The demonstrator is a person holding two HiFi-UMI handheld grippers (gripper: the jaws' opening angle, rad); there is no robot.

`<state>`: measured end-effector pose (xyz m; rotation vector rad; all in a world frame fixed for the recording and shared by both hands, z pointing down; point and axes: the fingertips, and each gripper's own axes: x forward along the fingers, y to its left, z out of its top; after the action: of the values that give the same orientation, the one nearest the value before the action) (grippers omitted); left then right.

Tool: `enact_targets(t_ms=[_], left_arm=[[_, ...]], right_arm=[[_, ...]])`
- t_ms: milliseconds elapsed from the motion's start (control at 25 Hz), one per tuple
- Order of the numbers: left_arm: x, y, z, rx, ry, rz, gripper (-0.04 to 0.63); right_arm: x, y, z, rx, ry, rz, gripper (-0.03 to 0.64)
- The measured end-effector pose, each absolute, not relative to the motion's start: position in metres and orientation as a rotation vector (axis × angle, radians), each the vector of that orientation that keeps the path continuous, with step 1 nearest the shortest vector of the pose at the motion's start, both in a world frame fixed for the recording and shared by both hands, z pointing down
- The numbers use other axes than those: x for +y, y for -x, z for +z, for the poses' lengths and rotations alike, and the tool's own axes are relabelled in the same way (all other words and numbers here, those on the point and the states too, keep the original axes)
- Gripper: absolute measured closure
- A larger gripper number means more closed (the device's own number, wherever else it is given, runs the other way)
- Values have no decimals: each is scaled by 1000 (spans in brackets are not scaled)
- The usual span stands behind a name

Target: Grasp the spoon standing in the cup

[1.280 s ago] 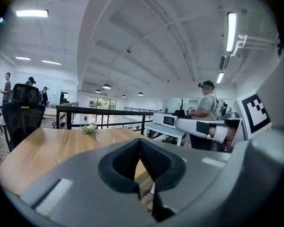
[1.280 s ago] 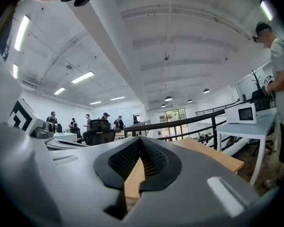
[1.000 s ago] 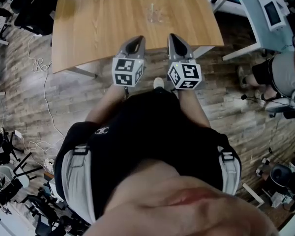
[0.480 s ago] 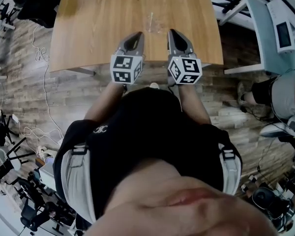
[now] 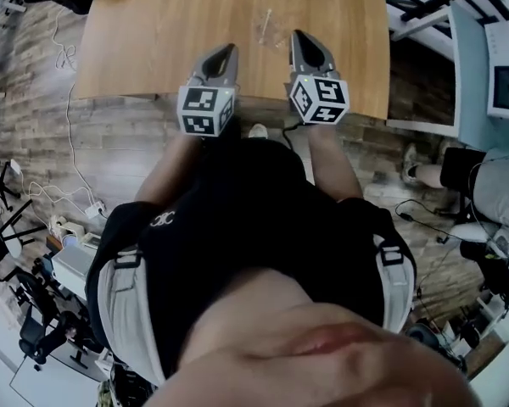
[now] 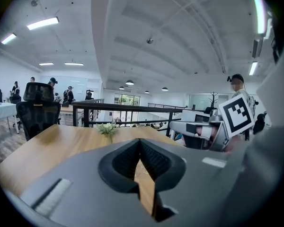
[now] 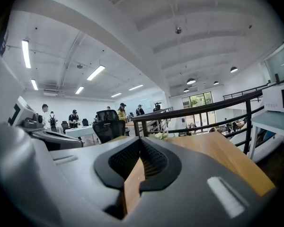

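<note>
While the person stands at the near edge of the table (image 5: 153, 41), the head view shows both tools held side by side over that edge. The left gripper (image 5: 226, 52) and the right gripper (image 5: 302, 37) point away from the body. The clear cup (image 5: 266, 32) sits on the table a little farther off, between the lines of the two grippers and nearer the right one. It touches neither. The spoon (image 5: 268, 17) shows only as a thin pale line rising from the cup.

In the left gripper view, the left gripper (image 6: 140, 148) has its jaws together at the tips with nothing between them. Only bare wood shows through the slit below. A small plant (image 6: 106, 128) stands at the far end of the table. The cup cannot be picked out here.

In the right gripper view, the right gripper (image 7: 141, 144) is likewise closed and empty, with the plant (image 7: 160, 136) far beyond it. No cup is seen here either.

The task looks barely begun, and nothing has been grasped. A gripper has yet to open, reach forward to the cup and close on the spoon's handle.
</note>
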<state>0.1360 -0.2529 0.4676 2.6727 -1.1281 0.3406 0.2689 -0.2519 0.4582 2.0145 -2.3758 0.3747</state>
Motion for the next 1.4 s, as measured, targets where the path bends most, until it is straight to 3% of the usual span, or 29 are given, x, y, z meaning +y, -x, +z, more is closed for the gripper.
enact_targets(t_ms=[520, 760, 880, 1400], left_arm=[[-342, -101, 489, -1074, -2639, 346, 583], [-370, -105, 482, -1077, -2638, 299, 583], [-382, -111, 476, -1083, -2651, 276, 583], [-411, -114, 478, -1109, -2621, 284, 583]], right_arm=[[-362, -245, 541, -2200, -1822, 485, 612], [-393, -245, 599, -2154, -1463, 572, 502], [-402, -248, 621, -2093, -1344, 540, 477], [-420, -251, 662, -2019, -1250, 740, 514]])
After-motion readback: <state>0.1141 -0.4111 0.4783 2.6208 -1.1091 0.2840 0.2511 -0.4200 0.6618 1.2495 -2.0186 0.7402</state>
